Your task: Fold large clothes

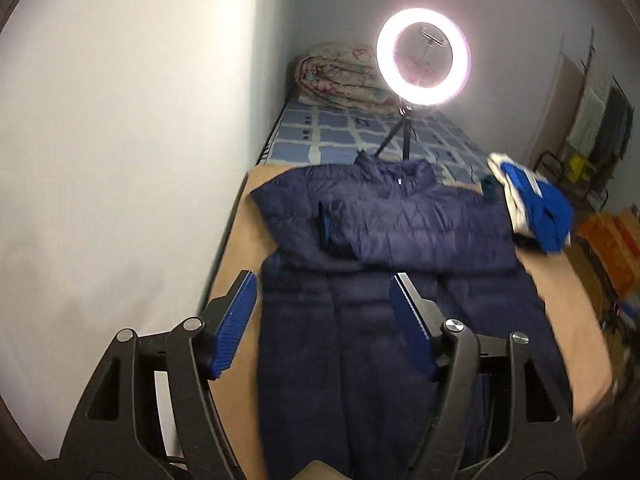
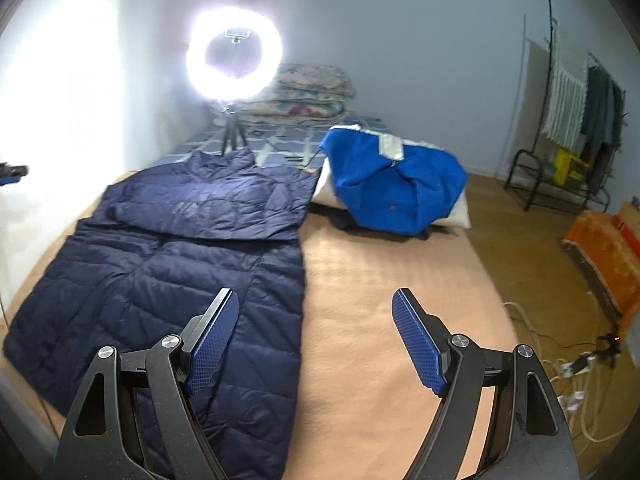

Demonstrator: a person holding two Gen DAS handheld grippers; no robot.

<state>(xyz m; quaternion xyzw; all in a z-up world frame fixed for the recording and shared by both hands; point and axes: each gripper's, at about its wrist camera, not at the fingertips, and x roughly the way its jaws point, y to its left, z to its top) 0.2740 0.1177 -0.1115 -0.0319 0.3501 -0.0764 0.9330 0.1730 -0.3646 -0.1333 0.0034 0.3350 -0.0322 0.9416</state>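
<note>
A long navy quilted down coat (image 1: 360, 280) lies flat on the tan blanket (image 1: 236, 280) on the bed, collar toward the far end, with its sleeves folded across the chest. It also shows in the right wrist view (image 2: 180, 248). My left gripper (image 1: 324, 284) is open and empty, hovering above the coat's lower half near its left edge. My right gripper (image 2: 316, 300) is open and empty, above the coat's right hem edge and the tan blanket (image 2: 380, 300).
A folded bright blue and white garment (image 2: 392, 184) sits on the bed right of the coat. A lit ring light (image 2: 234, 60) on a tripod and stacked quilts (image 2: 312, 88) stand at the far end. A wall runs along the left; cables (image 2: 568, 372) lie on the floor right.
</note>
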